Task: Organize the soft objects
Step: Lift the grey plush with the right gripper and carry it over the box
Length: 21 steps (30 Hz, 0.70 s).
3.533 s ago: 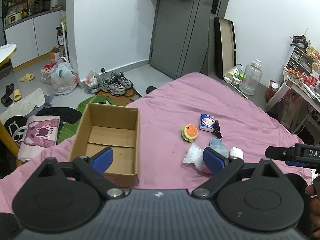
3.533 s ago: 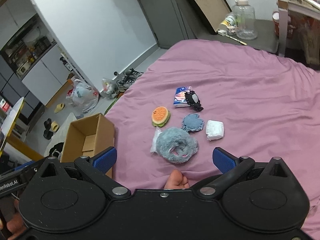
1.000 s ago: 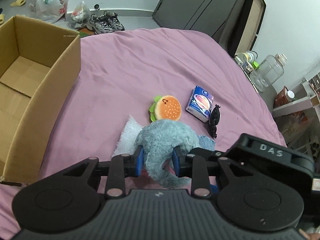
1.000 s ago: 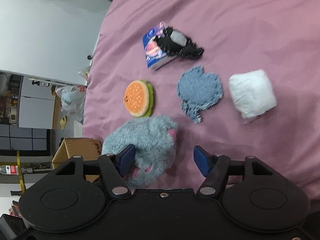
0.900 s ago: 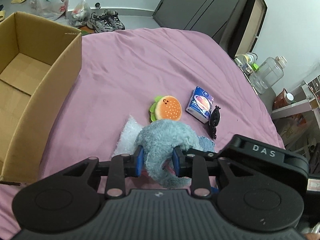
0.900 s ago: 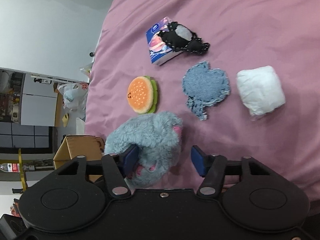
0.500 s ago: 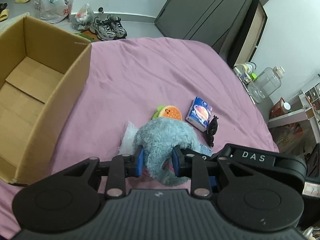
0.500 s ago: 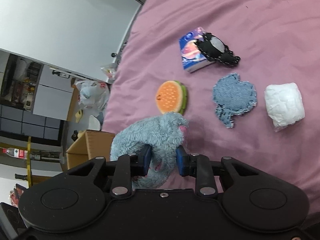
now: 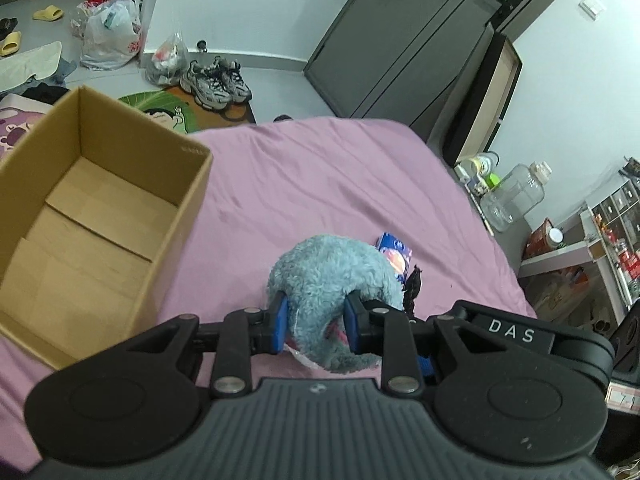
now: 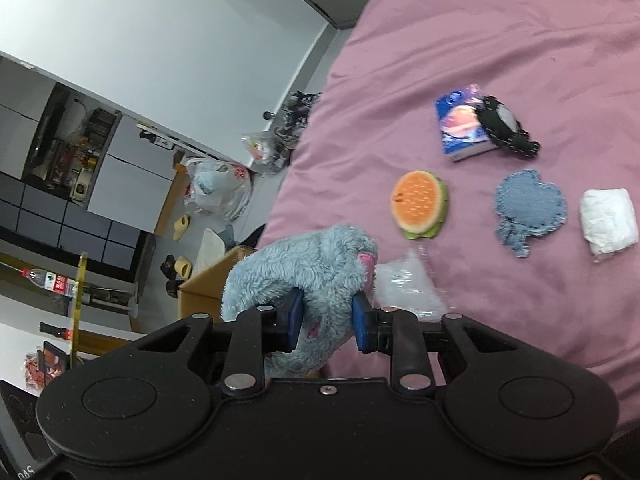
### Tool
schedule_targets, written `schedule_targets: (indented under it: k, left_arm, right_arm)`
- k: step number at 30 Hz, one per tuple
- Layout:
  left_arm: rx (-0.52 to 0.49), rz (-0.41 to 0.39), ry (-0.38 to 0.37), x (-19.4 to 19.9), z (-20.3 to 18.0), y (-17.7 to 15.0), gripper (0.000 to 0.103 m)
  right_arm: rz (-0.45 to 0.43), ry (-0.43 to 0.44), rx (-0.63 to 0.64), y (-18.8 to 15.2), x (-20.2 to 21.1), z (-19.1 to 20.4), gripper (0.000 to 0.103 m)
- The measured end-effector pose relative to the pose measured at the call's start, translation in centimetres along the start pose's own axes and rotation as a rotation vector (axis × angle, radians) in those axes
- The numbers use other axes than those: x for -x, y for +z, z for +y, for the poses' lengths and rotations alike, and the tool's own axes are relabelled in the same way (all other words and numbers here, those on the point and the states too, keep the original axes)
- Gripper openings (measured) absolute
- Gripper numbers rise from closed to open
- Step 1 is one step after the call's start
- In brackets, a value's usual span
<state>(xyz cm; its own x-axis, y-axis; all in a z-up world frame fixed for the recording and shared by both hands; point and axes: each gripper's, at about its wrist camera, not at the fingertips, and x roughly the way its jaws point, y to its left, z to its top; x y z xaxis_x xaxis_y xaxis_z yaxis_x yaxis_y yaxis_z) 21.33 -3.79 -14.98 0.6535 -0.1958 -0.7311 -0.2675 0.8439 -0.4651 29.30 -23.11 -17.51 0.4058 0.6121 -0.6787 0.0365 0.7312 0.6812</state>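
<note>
A fluffy grey-blue plush (image 9: 332, 276) is held above the pink bed by both grippers. My left gripper (image 9: 314, 322) is shut on one side of it and my right gripper (image 10: 327, 318) is shut on the other side of the same plush (image 10: 304, 272). An open, empty cardboard box (image 9: 92, 216) stands on the bed to the left. On the bed in the right wrist view lie a burger plush (image 10: 420, 204), a denim patch (image 10: 528, 208), a white soft packet (image 10: 608, 220), a clear plastic bag (image 10: 404, 284), a blue tissue pack (image 10: 460, 128) and a black pouch (image 10: 504, 128).
The pink bed (image 9: 320, 184) ends at a grey floor with sneakers (image 9: 216, 80) and plastic bags (image 9: 108, 36). A grey door (image 9: 400, 36) stands behind. A water jug (image 9: 516, 196) and a cluttered white shelf (image 9: 600, 240) are at the right.
Both grippers closed on the plush and lifted it off the bed, moving it left toward the box. The clear bag under it is uncovered.
</note>
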Motion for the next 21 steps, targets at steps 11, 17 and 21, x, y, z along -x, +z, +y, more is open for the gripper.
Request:
schedule_targets:
  k: [11, 17, 21]
  left_arm:
    - [0.011, -0.070, -0.003, 3.6, 2.4, 2.8, 0.027]
    - [0.029, -0.093, 0.028, 4.7, 4.4, 4.0, 0.028]
    - [0.047, -0.108, 0.044, 5.1, 6.1, 4.9, 0.027]
  right_arm:
    - [0.014, 0.055, 0.053, -0.1, -1.7, 4.9, 0.026]
    - [0.034, 0.070, 0.086, -0.8, -3.7, 7.5, 0.026]
    - [0.059, 0.085, 0.105, -0.9, -5.2, 9.1, 0.026]
